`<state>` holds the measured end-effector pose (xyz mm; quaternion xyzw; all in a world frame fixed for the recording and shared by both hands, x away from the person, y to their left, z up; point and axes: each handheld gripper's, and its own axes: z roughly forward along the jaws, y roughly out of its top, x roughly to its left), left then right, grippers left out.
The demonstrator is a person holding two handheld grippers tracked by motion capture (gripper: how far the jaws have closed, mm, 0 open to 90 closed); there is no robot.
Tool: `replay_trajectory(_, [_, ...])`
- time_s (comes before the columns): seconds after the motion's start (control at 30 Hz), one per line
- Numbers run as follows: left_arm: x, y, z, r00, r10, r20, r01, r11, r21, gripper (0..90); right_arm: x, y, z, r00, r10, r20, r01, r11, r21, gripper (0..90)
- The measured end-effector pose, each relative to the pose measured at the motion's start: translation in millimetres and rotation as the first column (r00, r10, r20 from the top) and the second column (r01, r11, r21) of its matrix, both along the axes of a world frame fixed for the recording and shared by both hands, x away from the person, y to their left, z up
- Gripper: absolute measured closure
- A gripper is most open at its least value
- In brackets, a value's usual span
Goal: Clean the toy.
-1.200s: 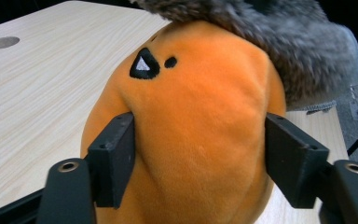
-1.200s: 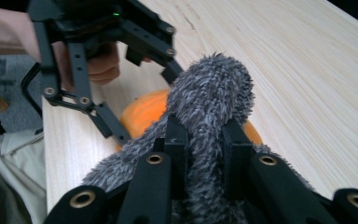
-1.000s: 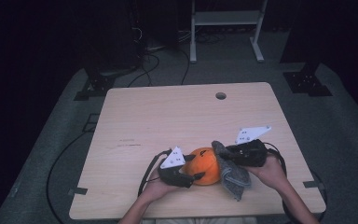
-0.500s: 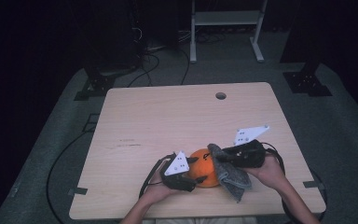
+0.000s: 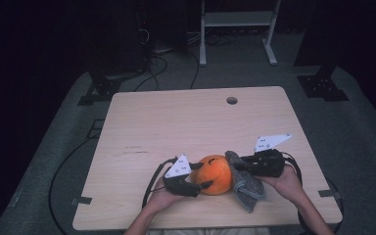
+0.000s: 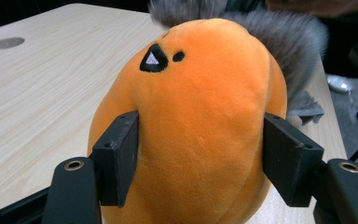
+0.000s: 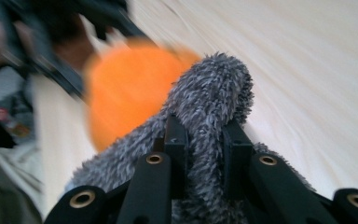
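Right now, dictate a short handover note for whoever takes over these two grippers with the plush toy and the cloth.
Left gripper: jaws have just been closing and now press both sides of the orange plush toy, which sits on the wooden table near its front edge.
Right gripper: shut on a fold of the grey fuzzy cloth, held against the toy's right side.
Done: both things gripped, cloth brought to the toy.
Left: probably wiping or wrapping the toy with the cloth; hold the toy steady meanwhile.
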<state>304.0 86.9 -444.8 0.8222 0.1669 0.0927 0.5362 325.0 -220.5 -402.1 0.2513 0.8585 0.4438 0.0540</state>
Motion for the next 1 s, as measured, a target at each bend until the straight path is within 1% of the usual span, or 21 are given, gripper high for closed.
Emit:
replay_trajectory(0.07, [2.9, 1.1, -0.8, 0.9998, 0.01, -0.019, -0.01, 0.9997, -0.022, 33.5, 0.5, -5.7, -11.6, 0.9991, -0.022, -0.035, 0.022, 1.0, -0.004, 75.7])
replay_trajectory(0.13, [3.5, -0.6, -1.1, 0.9997, 0.018, -0.019, -0.018, 0.9996, -0.02, 33.5, -3.8, -4.7, -11.5, 0.9992, -0.015, -0.036, 0.016, 1.0, 0.024, 75.7])
replay_trajectory(0.2, [4.7, -1.7, -1.1, 0.999, 0.034, -0.028, -0.035, 0.999, -0.027, 33.5, -9.5, 1.3, -3.9, 1.0, 0.005, -0.004, -0.004, 1.0, 0.029, 75.7])
replay_trajectory(0.23, [5.5, -1.4, -1.0, 0.9985, 0.043, -0.036, -0.044, 0.9986, -0.029, 33.5, -12.6, 6.0, 3.1, 0.9995, 0.024, 0.022, -0.025, 0.999, 0.035, 75.7])
replay_trajectory(0.33, [7.2, -2.4, -1.0, 0.9961, 0.066, -0.058, -0.069, 0.9967, -0.043, 33.7, -17.0, 15.5, 17.1, 0.9952, 0.075, 0.064, -0.079, 0.994, 0.07, 75.7])
replay_trajectory(0.37, [7.1, -3.5, -0.6, 0.9954, 0.074, -0.061, -0.077, 0.9962, -0.042, 33.4, -18.3, 19.2, 20.3, 0.9942, 0.077, 0.074, -0.082, 0.995, 0.063, 75.6])
replay_trajectory(0.4, [7.0, -4.2, 0.0, 0.9955, 0.075, -0.059, -0.077, 0.9963, -0.037, 31.4, -18.3, 22.8, 21.2, 0.9937, 0.069, 0.089, -0.072, 0.997, 0.038, 75.7])
replay_trajectory(0.43, [6.6, -4.4, 0.8, 0.9962, 0.07, -0.051, -0.072, 0.997, -0.029, 27.2, -16.6, 24.2, 20.0, 0.9934, 0.057, 0.1, -0.058, 0.998, 0.013, 75.7])
replay_trajectory(0.47, [6.5, -4.7, 1.1, 0.9972, 0.056, -0.051, -0.057, 0.998, -0.026, 22.5, -13.4, 22.6, 17.4, 0.9942, 0.04, 0.099, -0.041, 0.999, 0.009, 75.7])
replay_trajectory(0.5, [6.7, -5.8, 0.9, 0.9976, 0.047, -0.051, -0.048, 0.9987, -0.016, 18.7, -9.4, 18.0, 13.8, 0.9966, 0.013, 0.081, -0.015, 1.0, 0.016, 75.8])
replay_trajectory(0.53, [5.7, -8.8, -0.5, 0.9984, 0.045, -0.035, -0.044, 0.9988, 0.019, 17.4, -7.3, 15.0, 11.7, 0.9974, -0.001, 0.072, -0.001, 1.0, 0.025, 75.8])
replay_trajectory(0.57, [4.3, -11.2, -1.6, 0.999, 0.042, -0.017, -0.042, 0.9984, 0.038, 17.4, -5.1, 10.5, 9.3, 0.9976, -0.019, 0.066, 0.017, 0.999, 0.035, 75.8])
replay_trajectory(0.6, [3.3, -12.4, -1.7, 0.9991, 0.043, -0.007, -0.042, 0.998, 0.046, 18.0, -4.8, 8.1, 8.3, 0.9978, -0.028, 0.06, 0.026, 0.999, 0.038, 75.8])
replay_trajectory(0.67, [2.0, -14.4, 0.1, 0.9981, 0.057, 0.022, -0.058, 0.9961, 0.066, 25.5, -7.1, 6.4, 6.6, 0.997, -0.036, 0.069, 0.034, 0.999, 0.038, 75.8])
replay_trajectory(0.73, [1.7, -13.8, 1.9, 0.997, 0.073, 0.023, -0.075, 0.9958, 0.053, 32.8, -10.0, 3.6, 4.5, 0.9959, -0.049, 0.076, 0.047, 0.998, 0.039, 75.8])
replay_trajectory(0.77, [1.7, -14.0, 2.5, 0.9965, 0.082, 0.014, -0.083, 0.9956, 0.044, 35.2, -11.6, 2.1, 4.1, 0.9954, -0.054, 0.079, 0.051, 0.998, 0.041, 75.9])
replay_trajectory(0.83, [1.8, -15.4, 4.3, 0.9958, 0.092, 0.002, -0.092, 0.9949, 0.043, 36.7, -17.7, 2.5, 5.7, 0.9926, -0.059, 0.106, 0.057, 0.998, 0.022, 76.3])
replay_trajectory(0.87, [1.8, -17.0, 5.7, 0.995, 0.099, -0.004, -0.099, 0.9938, 0.05, 36.6, -20.9, 4.2, 7.5, 0.9911, -0.056, 0.121, 0.054, 0.998, 0.015, 76.4])
replay_trajectory(0.9, [1.4, -18.5, 6.7, 0.9937, 0.112, -0.01, -0.111, 0.9927, 0.046, 36.6, -25.8, 9.0, 10.9, 0.9889, -0.041, 0.143, 0.041, 0.999, 0.006, 76.5])
replay_trajectory(0.93, [1.1, -18.8, 7.8, 0.9934, 0.114, -0.009, -0.114, 0.992, 0.055, 36.8, -29.3, 13.8, 13.4, 0.9865, -0.024, 0.162, 0.025, 1.0, -0.003, 76.6])
replay_trajectory(1.0, [-0.7, -19.7, 9.3, 0.9938, 0.111, 0.002, -0.111, 0.9923, 0.055, 39.0, -34.6, 23.6, 18.1, 0.983, 0.01, 0.183, -0.005, 1.0, -0.025, 76.6])
